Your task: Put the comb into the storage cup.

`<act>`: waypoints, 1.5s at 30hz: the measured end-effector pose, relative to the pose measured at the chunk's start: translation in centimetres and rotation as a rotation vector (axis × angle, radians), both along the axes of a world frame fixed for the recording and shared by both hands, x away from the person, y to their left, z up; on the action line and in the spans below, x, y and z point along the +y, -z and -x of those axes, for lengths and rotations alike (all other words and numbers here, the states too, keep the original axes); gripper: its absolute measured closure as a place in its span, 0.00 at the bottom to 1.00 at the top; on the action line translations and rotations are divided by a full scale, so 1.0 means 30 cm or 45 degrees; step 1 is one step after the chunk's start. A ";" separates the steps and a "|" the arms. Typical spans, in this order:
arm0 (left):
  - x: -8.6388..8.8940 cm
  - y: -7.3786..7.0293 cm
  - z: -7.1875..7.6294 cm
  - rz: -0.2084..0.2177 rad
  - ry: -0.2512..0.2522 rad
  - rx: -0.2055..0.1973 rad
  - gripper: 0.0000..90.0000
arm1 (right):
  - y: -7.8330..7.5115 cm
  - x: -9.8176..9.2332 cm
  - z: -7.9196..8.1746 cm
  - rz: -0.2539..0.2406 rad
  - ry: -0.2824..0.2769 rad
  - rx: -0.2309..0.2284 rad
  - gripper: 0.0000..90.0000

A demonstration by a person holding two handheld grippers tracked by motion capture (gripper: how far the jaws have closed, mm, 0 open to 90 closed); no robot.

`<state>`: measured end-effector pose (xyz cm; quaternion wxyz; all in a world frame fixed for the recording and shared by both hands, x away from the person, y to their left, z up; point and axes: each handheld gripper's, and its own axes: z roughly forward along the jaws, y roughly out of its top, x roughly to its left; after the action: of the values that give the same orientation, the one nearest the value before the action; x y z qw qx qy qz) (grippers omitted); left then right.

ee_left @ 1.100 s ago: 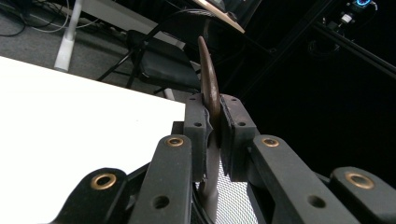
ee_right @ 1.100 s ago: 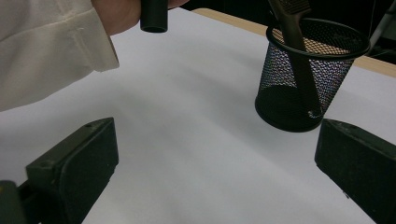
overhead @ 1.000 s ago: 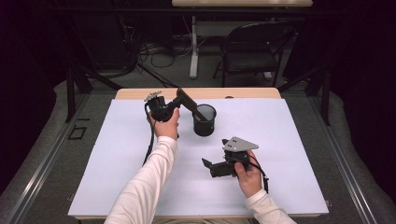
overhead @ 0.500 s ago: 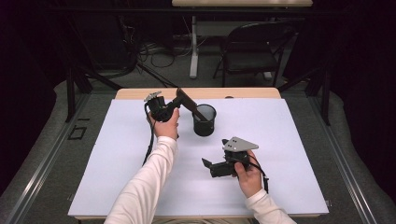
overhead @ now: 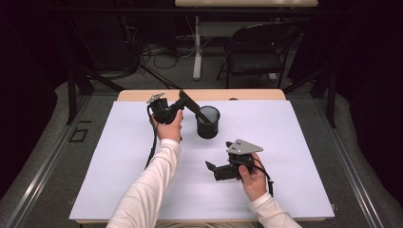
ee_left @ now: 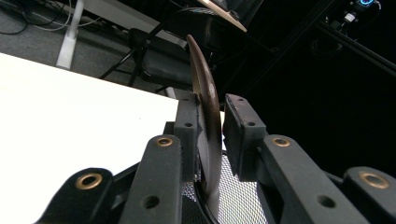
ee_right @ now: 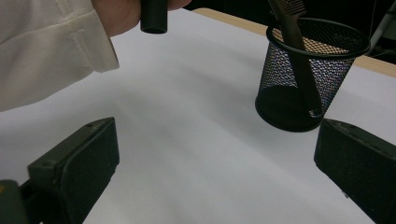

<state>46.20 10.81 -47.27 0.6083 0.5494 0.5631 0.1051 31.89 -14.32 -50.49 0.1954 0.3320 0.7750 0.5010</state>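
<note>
**Comb standing in the mesh cup, left jaws easing off it**

The lower end of the dark brown plastic comb [overhead: 194, 108] is hidden inside the round black wire-mesh cup [overhead: 208, 124]; in the right gripper view its teeth are cut off by the top edge, and the shaft shows dimly through the mesh. In the left gripper view the comb's [ee_left: 205, 116] foot drops out of frame behind the jaws, and the cup shows as a patch of mesh at 6 o'clock.

The comb leans out of the cup toward 10 o'clock in the high view, its upper end between the jaws of the left gripper [overhead: 183, 102]. Those jaws have just been opening. The comb rests against one pad, with a narrow gap to the other, so the grip is loosened, jaws narrowly apart.

The right gripper [overhead: 209, 166] lies at 5 o'clock from the cup, well apart from it, low over the white table cover [overhead: 294, 156]. Its jaws stand wide with nothing between them.
</note>
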 end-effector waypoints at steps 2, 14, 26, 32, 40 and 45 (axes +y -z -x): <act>0.000 -0.001 0.000 0.004 -0.002 0.004 0.81 | 0.000 0.001 0.000 0.000 0.000 0.002 0.00; 0.003 0.003 -0.003 -0.014 -0.016 0.010 0.68 | 0.002 0.001 0.000 0.004 -0.001 0.003 0.00; 0.005 0.008 -0.007 -0.013 -0.007 0.024 0.54 | 0.003 0.002 -0.001 0.008 -0.001 0.000 0.00; 0.007 0.007 -0.009 -0.006 -0.001 0.026 0.47 | 0.003 0.002 -0.001 0.008 -0.001 0.000 0.00; 0.012 0.002 -0.003 -0.050 0.005 -0.008 0.43 | 0.005 0.005 -0.001 0.014 -0.002 0.003 0.00; 0.014 -0.001 -0.002 -0.073 0.030 -0.018 0.40 | 0.008 0.007 -0.002 0.020 -0.003 0.004 0.00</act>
<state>46.25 11.23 -47.22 0.5975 0.5724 0.5490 0.1179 31.96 -14.13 -50.72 0.1962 0.3304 0.7796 0.4945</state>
